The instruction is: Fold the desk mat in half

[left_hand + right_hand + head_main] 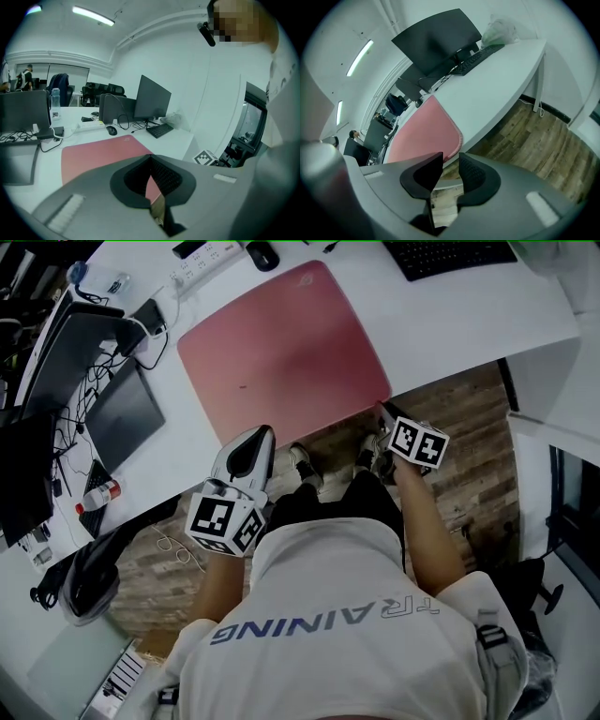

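Pink desk mat [281, 343] is lying flat and unfolded on the white desk [450, 324], its long axis running along the desk's near edge. Closest in, the right gripper [382, 414] is hanging just off the mat's near right corner, its jaws standing wide with only floor showing between them. The left gripper [261, 435], tips pinched together and empty, is sitting at the near edge, further from its corner. The fold looks set to go away from the person, toward the keyboard [445, 254].

Pink desk mat [281, 343] on white desk [469, 324]
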